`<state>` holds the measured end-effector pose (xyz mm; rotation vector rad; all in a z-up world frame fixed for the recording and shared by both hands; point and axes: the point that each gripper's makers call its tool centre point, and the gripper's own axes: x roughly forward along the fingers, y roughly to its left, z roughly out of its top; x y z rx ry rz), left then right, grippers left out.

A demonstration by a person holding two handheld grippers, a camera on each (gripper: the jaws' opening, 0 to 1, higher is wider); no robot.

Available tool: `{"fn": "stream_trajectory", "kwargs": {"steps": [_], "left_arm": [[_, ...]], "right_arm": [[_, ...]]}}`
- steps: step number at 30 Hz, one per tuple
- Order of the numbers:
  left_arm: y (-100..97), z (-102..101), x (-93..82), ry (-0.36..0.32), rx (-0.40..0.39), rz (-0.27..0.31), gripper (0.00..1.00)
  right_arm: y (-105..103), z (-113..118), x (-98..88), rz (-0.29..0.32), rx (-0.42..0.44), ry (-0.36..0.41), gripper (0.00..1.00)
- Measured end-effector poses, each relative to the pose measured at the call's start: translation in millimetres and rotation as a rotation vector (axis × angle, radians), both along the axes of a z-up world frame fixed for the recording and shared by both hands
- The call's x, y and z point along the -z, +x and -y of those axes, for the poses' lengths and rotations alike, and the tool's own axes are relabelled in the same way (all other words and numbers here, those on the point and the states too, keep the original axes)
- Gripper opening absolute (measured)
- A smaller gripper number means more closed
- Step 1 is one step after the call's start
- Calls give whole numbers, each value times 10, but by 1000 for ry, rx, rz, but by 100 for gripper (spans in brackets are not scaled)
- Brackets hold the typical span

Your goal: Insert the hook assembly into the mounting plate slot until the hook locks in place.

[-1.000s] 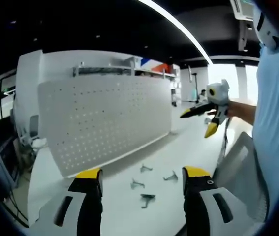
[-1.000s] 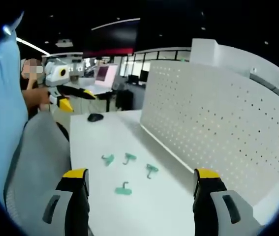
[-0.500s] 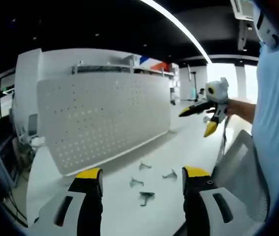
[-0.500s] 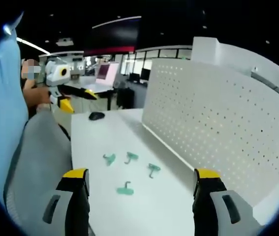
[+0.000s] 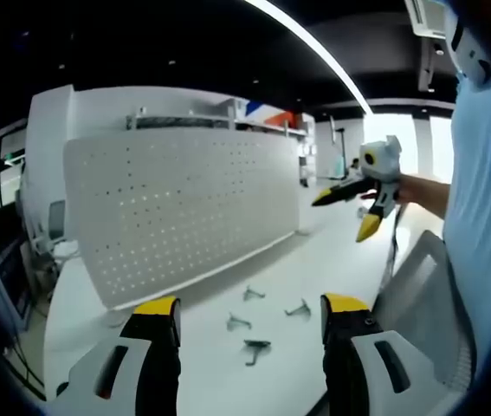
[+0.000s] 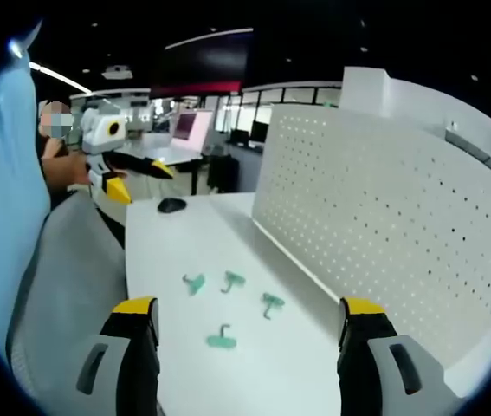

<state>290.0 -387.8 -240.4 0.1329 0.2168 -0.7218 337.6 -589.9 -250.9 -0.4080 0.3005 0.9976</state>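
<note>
A white perforated mounting plate [image 5: 176, 208] [image 6: 384, 225] stands upright on the white table [image 5: 210, 381] [image 6: 167, 251]. Several small green hooks lie loose on the table in front of it, among them one nearest my left jaws [image 5: 256, 347] and one nearest my right jaws [image 6: 221, 339]. My left gripper [image 5: 251, 305] hovers above the hooks, open and holding nothing. My right gripper [image 6: 248, 306] is likewise open and holding nothing. Each gripper also appears in the other's view, held up in a hand away from the table: the right gripper [image 5: 346, 213] and the left gripper [image 6: 138, 181].
A black mouse [image 6: 171, 204] lies at the table's far end, with a monitor [image 6: 183, 128] on a desk behind it. The person's light blue sleeve [image 5: 487, 217] and a grey chair back [image 6: 63, 286] border the table's near side. A shelf rail [image 5: 184, 123] runs above the plate.
Both views have drifted only slightly. The hooks, the plate and both open grippers keep their places.
</note>
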Motion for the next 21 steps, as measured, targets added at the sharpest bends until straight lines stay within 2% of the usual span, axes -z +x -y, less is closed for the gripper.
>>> {"fn": "stream_trajectory", "kwargs": {"steps": [15, 21], "left_arm": [[-48, 27, 63, -14, -4, -2, 67], [-52, 38, 66, -18, -8, 7, 66]], "right_arm": [[-4, -361, 27, -15, -73, -17, 82], [-20, -538, 37, -27, -109, -30, 76]]}}
